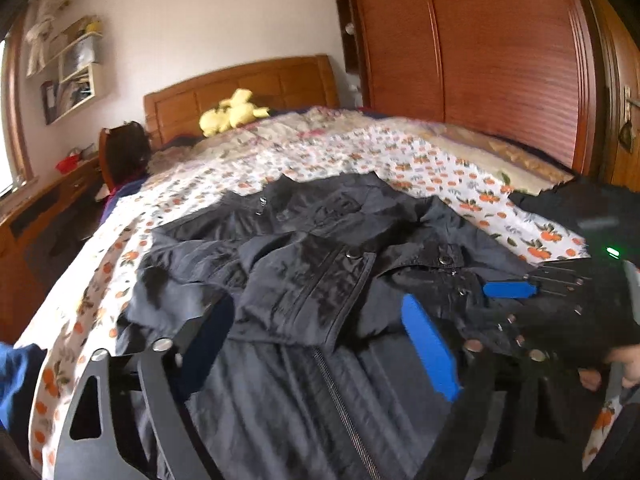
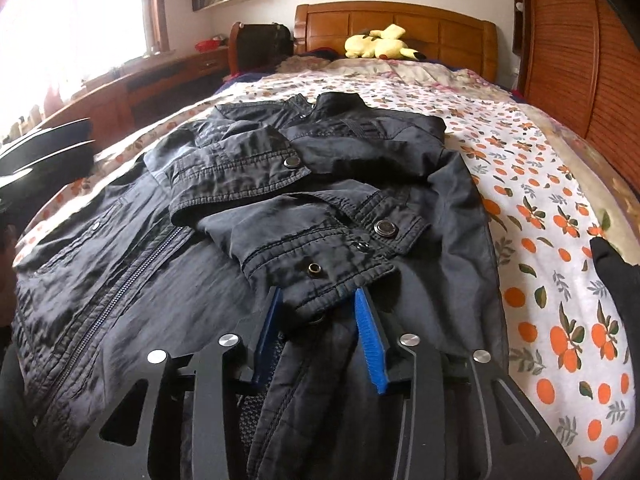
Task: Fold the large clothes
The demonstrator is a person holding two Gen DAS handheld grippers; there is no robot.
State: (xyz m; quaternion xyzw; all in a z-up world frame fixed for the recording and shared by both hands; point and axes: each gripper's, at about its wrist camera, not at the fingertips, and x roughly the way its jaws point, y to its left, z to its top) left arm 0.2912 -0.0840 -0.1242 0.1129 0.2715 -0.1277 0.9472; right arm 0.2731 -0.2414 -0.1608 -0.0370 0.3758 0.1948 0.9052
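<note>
A black jacket (image 1: 300, 272) lies spread on the bed, zipper toward me, with both sleeves folded across its chest (image 2: 120, 264). My left gripper (image 1: 320, 320) hovers low over the jacket's middle, jaws wide open, with cloth lying below them and nothing gripped. My right gripper (image 2: 318, 320) straddles the nearer sleeve's cuff (image 2: 320, 276). Its blue pads (image 2: 370, 344) stand just off the fabric on either side, so it is open. In the left wrist view the right gripper's blue pad (image 1: 508, 289) shows at the jacket's right edge, with a person's hand (image 1: 624, 364) behind it.
The bed has a white sheet with orange fruit print (image 2: 540, 240). A yellow plush toy (image 2: 380, 44) lies by the wooden headboard (image 2: 440, 28). A wooden wardrobe (image 1: 480, 60) runs along the right. A desk (image 2: 160, 80) under the window stands on the left.
</note>
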